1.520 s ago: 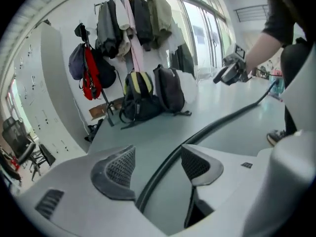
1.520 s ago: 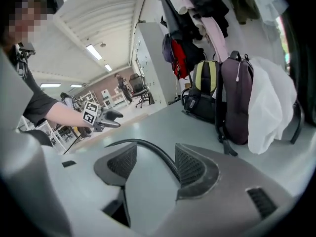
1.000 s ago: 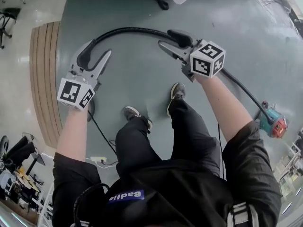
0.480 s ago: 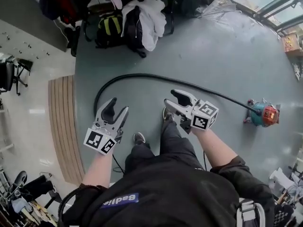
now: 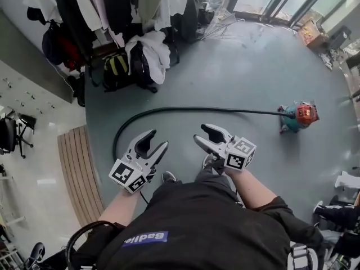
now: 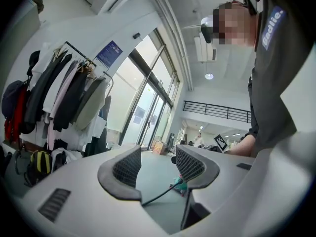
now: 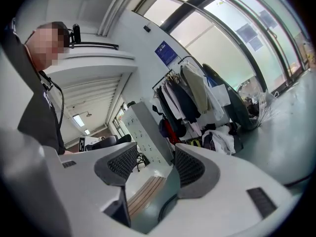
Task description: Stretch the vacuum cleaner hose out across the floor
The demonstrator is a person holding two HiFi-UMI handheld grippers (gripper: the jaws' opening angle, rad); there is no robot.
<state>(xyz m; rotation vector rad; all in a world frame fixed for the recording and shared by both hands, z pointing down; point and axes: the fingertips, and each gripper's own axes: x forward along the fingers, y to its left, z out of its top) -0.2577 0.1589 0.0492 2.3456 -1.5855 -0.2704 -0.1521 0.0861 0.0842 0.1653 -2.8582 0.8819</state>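
The right gripper (image 7: 156, 165) holds its jaws apart and empty, the black hose (image 7: 165, 209) curving on the floor (image 7: 147, 215) beyond, coats (image 7: 192, 95) hanging far right.

Black hose (image 5: 191, 109) outstretched across grey floor (image 5: 236, 66)

From the head view the hose (image 5: 185, 110) cannot be followed to its near end. At 8 o'clock it drops behind the left hand-held gripper (image 5: 156, 141), whose jaws have just been closing and stand apart, gripping nothing. The person's torso (image 5: 197, 224) covers the legs and all but the tip of a shoe (image 5: 168, 177). The vacuum cleaner (image 5: 298, 117) at 3 o'clock is too small to tell how the hose joins it. The hanging clothes (image 5: 101, 4) at 12 o'clock are cut by the top edge, and a chair (image 5: 8, 134) at 9 o'clock by the left edge. In the right gripper view only a short curve of hose shows at 6 o'clock. The right hand-held gripper (image 7: 154, 167) covers the rest with its own body.
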